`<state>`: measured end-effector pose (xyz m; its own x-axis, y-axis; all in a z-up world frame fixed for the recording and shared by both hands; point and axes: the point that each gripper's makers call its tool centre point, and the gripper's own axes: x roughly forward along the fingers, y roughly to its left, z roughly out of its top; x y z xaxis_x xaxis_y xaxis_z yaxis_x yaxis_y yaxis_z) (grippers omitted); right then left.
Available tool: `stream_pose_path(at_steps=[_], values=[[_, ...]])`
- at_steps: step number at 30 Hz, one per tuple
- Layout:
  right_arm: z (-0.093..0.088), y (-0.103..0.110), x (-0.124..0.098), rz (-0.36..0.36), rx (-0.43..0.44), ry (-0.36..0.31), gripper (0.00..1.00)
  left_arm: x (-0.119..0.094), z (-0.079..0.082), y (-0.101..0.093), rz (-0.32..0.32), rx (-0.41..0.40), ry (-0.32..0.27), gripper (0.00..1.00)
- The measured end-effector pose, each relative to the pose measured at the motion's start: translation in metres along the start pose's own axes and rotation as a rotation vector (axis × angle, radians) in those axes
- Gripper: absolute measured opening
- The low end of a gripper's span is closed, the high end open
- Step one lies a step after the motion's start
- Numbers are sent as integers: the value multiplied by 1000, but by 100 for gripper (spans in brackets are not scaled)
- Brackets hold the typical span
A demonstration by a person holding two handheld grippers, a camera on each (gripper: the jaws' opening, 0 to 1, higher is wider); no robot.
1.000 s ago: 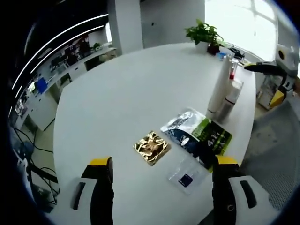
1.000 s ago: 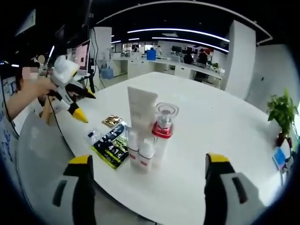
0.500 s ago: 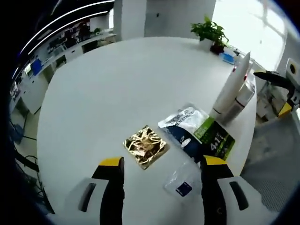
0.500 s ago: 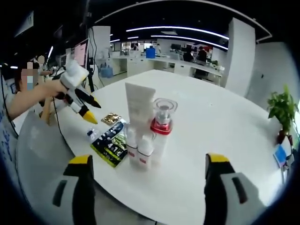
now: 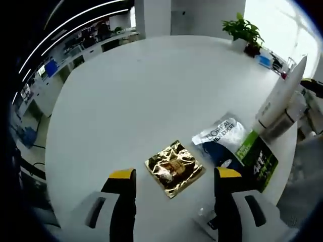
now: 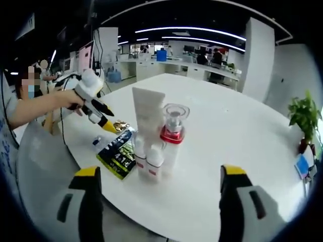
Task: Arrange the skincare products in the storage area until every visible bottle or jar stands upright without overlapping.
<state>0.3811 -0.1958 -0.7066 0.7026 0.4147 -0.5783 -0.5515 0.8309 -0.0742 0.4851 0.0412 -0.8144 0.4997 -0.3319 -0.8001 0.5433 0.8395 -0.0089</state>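
A gold foil sachet lies flat on the white round table, just ahead of my open left gripper, whose jaws straddle it from above. To its right lie a dark L'Oreal sachet and a green one. A tall white tube stands upright beyond them. From the right gripper view the white tube, a bottle with a red collar and clear cap and two small white bottles stand close together. My right gripper is open, short of them.
A small clear sachet lies near the table's edge. A potted plant and a blue item sit on the far side. A person's hand holds the left gripper above the sachets. Office desks fill the background.
My left gripper has moved forward and lower, so the gold sachet now lies between its jaws. From the right gripper view it has swung toward the sachets. The right gripper has held still.
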Motion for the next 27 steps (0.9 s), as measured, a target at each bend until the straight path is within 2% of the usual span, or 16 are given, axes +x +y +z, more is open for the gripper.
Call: stream_pose_path(at_steps=[5, 8, 13, 18, 24, 27], values=[[0, -2, -2, -6, 3, 1, 98, 6, 1, -3, 10, 3, 2, 60], [-1, -2, -2, -9, 6, 3, 97, 9, -2, 2, 42, 46, 28, 59], [-1, -1, -3, -7, 4, 5, 97, 10, -2, 6, 46, 32, 25, 58], [-1, 1, -2, -1, 2, 5, 97, 7, -7, 14, 54, 58, 40, 56], [-1, 2, -1, 1, -1, 4, 97, 4, -12, 28, 77, 65, 45, 47], [-1, 2, -1, 3, 0, 3, 96, 5, -9, 25, 46, 65, 30, 53]])
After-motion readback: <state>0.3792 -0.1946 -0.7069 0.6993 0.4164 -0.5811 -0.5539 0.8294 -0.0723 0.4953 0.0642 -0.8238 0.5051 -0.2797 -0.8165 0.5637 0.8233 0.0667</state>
